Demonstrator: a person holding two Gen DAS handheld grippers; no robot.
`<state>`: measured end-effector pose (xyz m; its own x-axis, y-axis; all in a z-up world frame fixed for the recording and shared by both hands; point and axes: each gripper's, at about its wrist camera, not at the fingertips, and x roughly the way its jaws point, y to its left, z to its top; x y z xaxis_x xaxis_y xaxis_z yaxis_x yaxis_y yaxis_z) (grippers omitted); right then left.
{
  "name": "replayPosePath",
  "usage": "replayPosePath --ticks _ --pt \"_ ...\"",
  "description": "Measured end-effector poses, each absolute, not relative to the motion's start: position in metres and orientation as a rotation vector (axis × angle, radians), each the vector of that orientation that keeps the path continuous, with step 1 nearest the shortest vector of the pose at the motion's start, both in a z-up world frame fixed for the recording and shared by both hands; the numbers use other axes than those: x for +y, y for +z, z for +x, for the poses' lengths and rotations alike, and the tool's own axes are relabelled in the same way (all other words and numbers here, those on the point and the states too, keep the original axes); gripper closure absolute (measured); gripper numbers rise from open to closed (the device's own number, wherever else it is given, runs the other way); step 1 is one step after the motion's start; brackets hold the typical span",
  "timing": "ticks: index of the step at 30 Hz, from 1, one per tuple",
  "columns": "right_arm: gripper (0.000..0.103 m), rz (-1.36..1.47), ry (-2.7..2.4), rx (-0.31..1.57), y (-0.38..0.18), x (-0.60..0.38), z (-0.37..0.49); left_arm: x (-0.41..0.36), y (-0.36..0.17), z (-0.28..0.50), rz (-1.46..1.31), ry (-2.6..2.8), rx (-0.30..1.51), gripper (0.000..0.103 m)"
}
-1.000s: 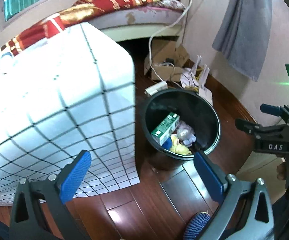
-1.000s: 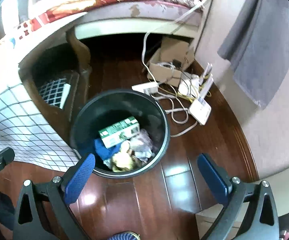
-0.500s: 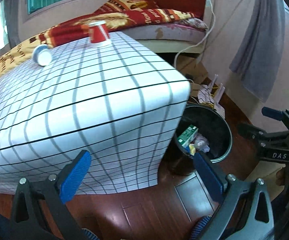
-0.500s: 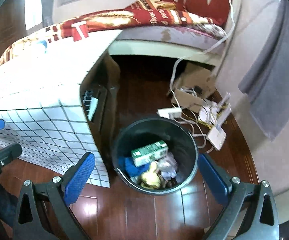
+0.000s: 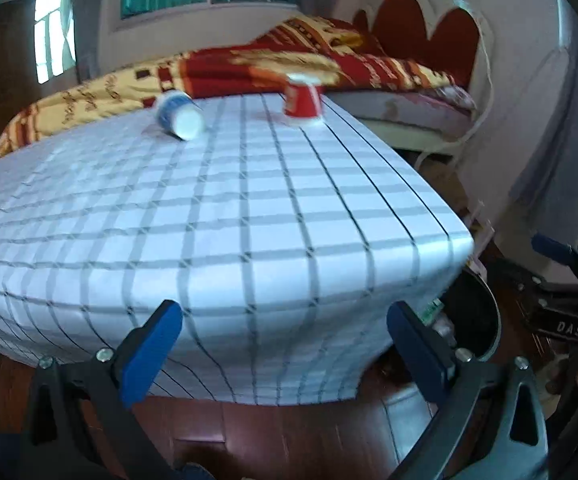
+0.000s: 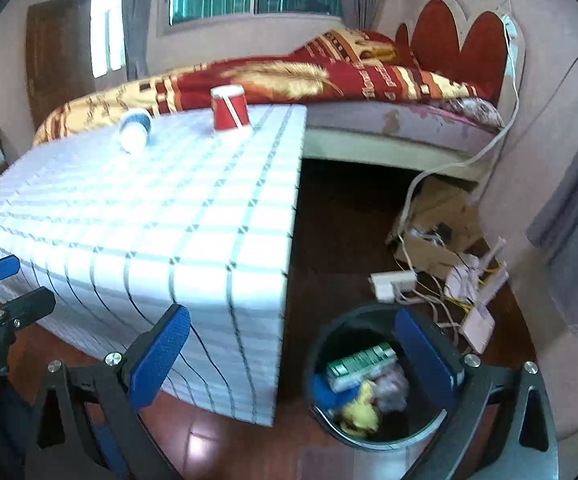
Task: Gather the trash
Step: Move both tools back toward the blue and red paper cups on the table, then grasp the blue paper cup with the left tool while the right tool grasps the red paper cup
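2 cups now sit in view at the far edge of the table [image 5: 249, 216]; 1 second ago both cameras looked down into the bin [image 6: 381, 380]. A red cup [image 5: 303, 95] stands upside down near the far right corner, and a blue-and-white cup [image 5: 179, 115] lies on its side to its left. Only the right view shows the bin's green carton [image 6: 361, 364]. The left hand-held gripper [image 5: 285, 348] and right hand-held gripper [image 6: 293, 360] gape wide, empty. "DAS" is readable on the right one.
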<state>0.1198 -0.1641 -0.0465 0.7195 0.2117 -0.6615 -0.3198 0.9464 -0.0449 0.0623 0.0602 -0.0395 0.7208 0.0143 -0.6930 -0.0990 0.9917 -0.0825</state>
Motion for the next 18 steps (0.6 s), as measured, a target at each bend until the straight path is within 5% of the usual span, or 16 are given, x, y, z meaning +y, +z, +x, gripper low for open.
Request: replayPosePath --ticks 18 --pt "0.000 -0.177 0.419 0.700 -0.003 -0.068 0.232 0.165 -0.006 0.169 -0.126 0.199 0.684 0.009"
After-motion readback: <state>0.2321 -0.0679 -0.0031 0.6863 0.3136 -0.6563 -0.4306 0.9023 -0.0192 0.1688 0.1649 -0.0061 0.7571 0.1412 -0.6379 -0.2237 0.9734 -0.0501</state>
